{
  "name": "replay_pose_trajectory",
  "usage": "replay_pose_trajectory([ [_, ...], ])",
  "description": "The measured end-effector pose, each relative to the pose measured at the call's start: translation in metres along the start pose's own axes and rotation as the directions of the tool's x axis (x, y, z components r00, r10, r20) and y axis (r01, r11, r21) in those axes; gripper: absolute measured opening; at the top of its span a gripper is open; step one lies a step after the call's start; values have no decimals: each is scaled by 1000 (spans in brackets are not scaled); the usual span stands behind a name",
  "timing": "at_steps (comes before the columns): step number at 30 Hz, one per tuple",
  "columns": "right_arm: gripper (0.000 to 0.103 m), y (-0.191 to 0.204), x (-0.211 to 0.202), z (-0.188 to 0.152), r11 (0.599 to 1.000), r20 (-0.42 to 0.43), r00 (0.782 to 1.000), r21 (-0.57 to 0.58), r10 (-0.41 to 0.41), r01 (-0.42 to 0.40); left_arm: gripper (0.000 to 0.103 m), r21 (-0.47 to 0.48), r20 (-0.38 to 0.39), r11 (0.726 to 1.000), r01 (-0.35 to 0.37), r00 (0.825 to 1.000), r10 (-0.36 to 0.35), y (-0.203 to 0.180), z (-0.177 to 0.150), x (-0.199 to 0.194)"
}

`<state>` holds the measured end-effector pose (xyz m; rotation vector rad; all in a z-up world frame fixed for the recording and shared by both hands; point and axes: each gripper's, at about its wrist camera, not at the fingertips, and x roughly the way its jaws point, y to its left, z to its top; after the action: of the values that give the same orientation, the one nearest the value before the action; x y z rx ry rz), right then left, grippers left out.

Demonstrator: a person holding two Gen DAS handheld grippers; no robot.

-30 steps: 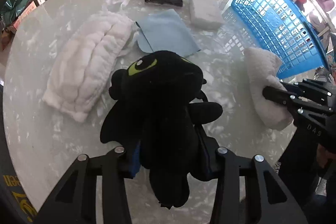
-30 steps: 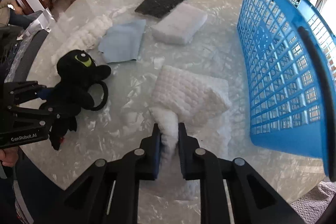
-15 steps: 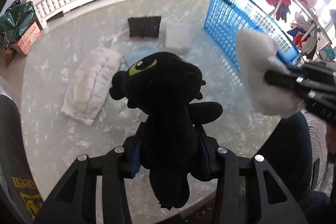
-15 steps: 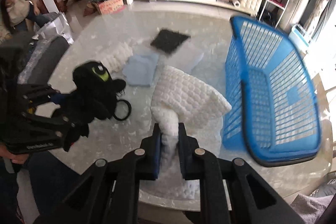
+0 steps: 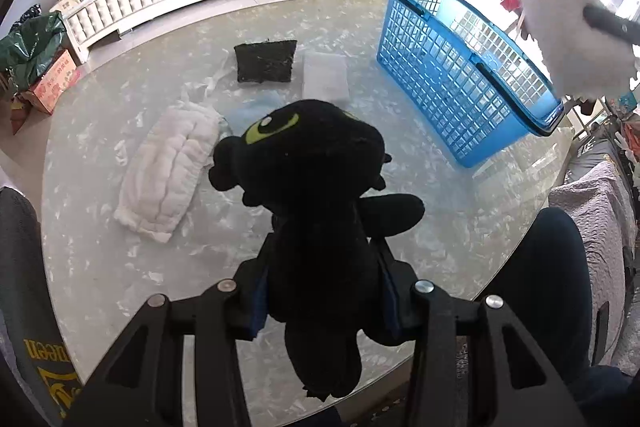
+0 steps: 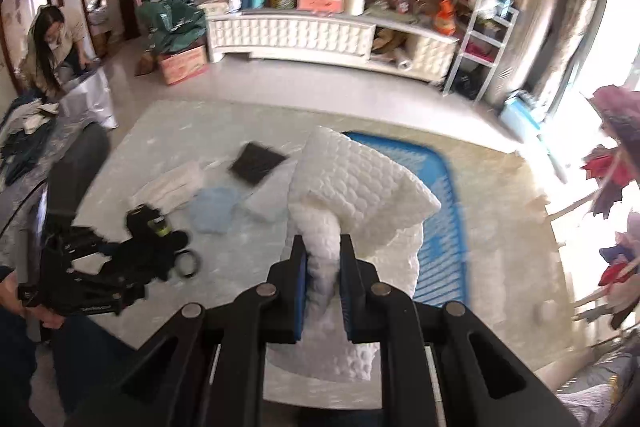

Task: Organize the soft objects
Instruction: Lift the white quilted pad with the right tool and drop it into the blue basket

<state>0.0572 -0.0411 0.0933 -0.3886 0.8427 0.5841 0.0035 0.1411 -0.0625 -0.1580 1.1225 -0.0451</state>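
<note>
**Both grippers loaded above the desk**

Fingers (image 5: 252, 303) of the left gripper (image 5: 320, 291) clamp the black plush toy (image 5: 316, 187) around its body, at centre frame in the left wrist view. Fingers (image 6: 298, 279) of the right gripper (image 6: 323, 279) pinch a fold of the white quilted cloth (image 6: 360, 183), lower centre in the right wrist view, raised over the blue basket (image 5: 452, 67). On the desk (image 5: 100, 247), centre left: a white padded cloth (image 5: 168, 171), a light-blue cloth (image 6: 212, 211), a black mat (image 5: 266, 61), and a white sponge (image 5: 324, 81) beside it.
</note>
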Motion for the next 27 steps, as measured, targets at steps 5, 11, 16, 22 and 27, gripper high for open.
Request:
replay_pose_trajectory([
  [5,13,-17,29,4,996,-19,996,-22,-88,87,43,8,-14,1000,9,1000,-9,-3,5,13],
  [11,13,-24,78,-10,988,-121,984,-102,-132,120,43,22,-26,1000,19,999,-18,-7,9,21],
  [16,13,-27,125,-23,991,-206,974,-114,-92,70,43,27,-45,999,21,999,-19,-7,11,27],
  [22,13,-27,162,-29,991,-278,959,-135,-52,15,43,19,-65,1000,19,998,-18,-7,13,33],
  [27,13,-29,176,-36,987,-315,949,-153,-4,-47,43,21,-72,1000,9,997,-8,-11,14,33],
])
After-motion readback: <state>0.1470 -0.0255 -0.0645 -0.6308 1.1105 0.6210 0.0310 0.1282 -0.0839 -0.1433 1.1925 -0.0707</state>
